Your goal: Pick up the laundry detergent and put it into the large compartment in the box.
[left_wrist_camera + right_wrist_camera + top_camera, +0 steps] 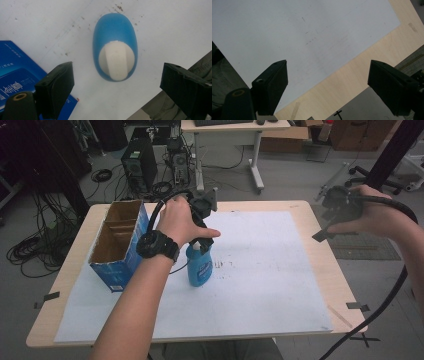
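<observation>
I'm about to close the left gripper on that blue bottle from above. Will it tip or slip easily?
The blue bottle stands upright, tall and narrow, so a sideways nudge would probably tip it. Its smooth, rounded shoulders look slippery; the white cap, with its flatter sides, likely gives the open left gripper surer purchase.

Blue bottle (199, 266) upright mid-sheet, box (118, 243) just left (open top), right half bare

A blue plastic bottle with a white cap (199, 265) stood upright on the white paper sheet (260, 270), just beside an open blue cardboard box (119, 245). The left gripper (202, 242) hovered directly above it; the right gripper (325, 227) hung beyond the wooden table's (320, 215) right edge.
</observation>
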`<action>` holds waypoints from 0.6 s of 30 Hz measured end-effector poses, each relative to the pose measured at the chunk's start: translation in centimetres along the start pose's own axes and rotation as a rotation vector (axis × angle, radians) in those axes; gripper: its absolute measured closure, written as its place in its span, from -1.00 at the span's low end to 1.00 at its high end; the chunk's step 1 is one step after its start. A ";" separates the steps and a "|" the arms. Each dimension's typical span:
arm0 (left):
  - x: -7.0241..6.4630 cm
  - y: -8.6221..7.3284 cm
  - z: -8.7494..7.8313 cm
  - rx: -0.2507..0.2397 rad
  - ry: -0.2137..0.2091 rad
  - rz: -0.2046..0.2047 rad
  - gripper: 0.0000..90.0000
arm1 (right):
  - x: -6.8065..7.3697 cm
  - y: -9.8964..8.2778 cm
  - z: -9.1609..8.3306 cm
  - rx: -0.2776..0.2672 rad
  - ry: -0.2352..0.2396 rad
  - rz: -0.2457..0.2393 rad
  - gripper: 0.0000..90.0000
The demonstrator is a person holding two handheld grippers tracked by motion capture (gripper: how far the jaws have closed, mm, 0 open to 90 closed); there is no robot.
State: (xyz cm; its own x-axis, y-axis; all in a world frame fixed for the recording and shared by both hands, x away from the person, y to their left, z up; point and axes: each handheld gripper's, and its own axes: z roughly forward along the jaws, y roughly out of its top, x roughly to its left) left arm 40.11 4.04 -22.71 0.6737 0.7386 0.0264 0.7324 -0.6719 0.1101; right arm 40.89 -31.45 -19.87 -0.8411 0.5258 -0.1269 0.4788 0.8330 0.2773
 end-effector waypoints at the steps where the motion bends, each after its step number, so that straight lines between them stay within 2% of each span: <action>1: -0.1 0.1 0.1 0.002 0.001 0.000 -0.73 | 0.0 0.0 0.0 0.001 -0.001 -0.001 -0.64; 18: -0.5 1.2 1.5 0.036 0.016 -0.008 -0.71 | -0.3 -0.5 0.1 0.000 0.001 0.012 -0.64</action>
State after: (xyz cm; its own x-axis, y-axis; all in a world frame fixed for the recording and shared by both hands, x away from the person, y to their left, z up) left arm 40.78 2.77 -24.12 0.6661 0.7447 0.0414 0.7412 -0.6671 0.0745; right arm 40.89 -31.98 -20.04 -0.8358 0.5351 -0.1225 0.4884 0.8268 0.2790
